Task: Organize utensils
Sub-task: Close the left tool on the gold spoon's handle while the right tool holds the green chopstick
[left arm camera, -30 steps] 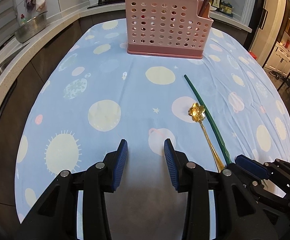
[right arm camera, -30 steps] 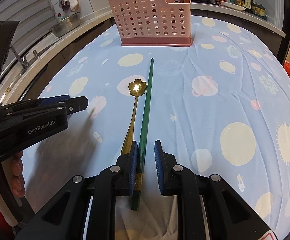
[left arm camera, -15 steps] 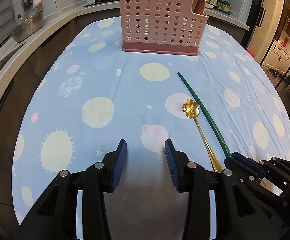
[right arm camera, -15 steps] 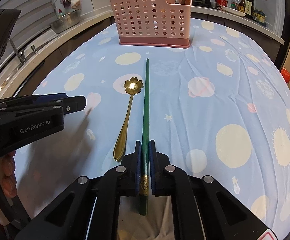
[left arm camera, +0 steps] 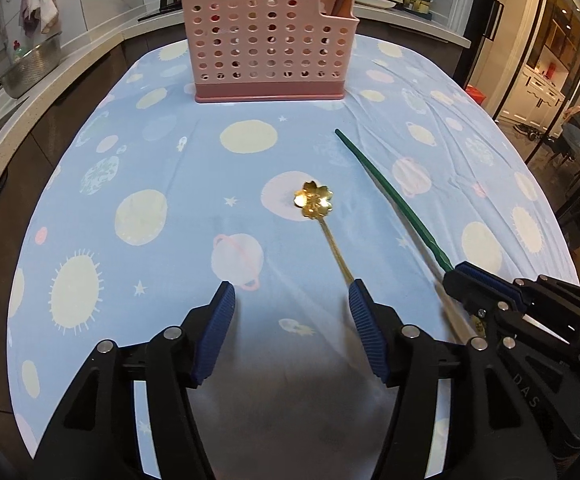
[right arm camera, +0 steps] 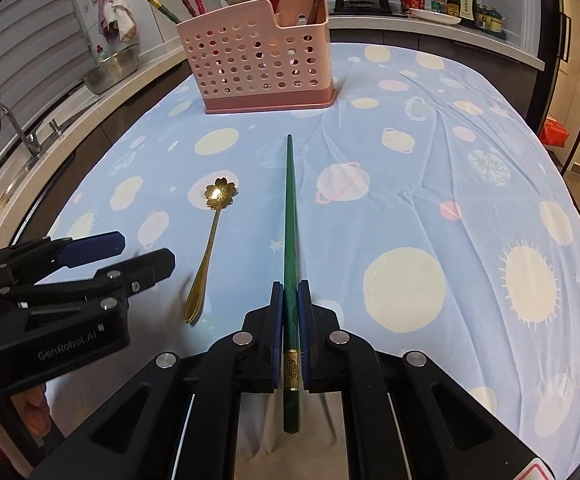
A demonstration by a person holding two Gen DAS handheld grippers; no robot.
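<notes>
A green chopstick [right arm camera: 290, 216] points toward the pink perforated utensil holder [right arm camera: 262, 68] at the table's far end. My right gripper [right arm camera: 290, 292] is shut on the chopstick near its gold-banded end; it also shows in the left wrist view [left arm camera: 394, 196]. A gold flower-bowl spoon [left arm camera: 316, 204] lies on the blue cloth, its handle end right by the right fingertip of my left gripper [left arm camera: 292, 298]. The left gripper is open wide and empty, low over the cloth. The spoon also shows in the right wrist view [right arm camera: 214, 216]. The holder [left arm camera: 268, 44] holds several chopsticks.
The table [left arm camera: 90, 168] has a blue planet-print cloth. A counter with a metal bowl [left arm camera: 30, 68] and a sink runs along the left. A stove with pans and bottles [right arm camera: 462, 0] stands behind the holder. A doorway opens at the right.
My right gripper closed on the green chopstick and the spoon now lies apart from it. My left gripper opened wider and moved right toward the spoon's handle.
</notes>
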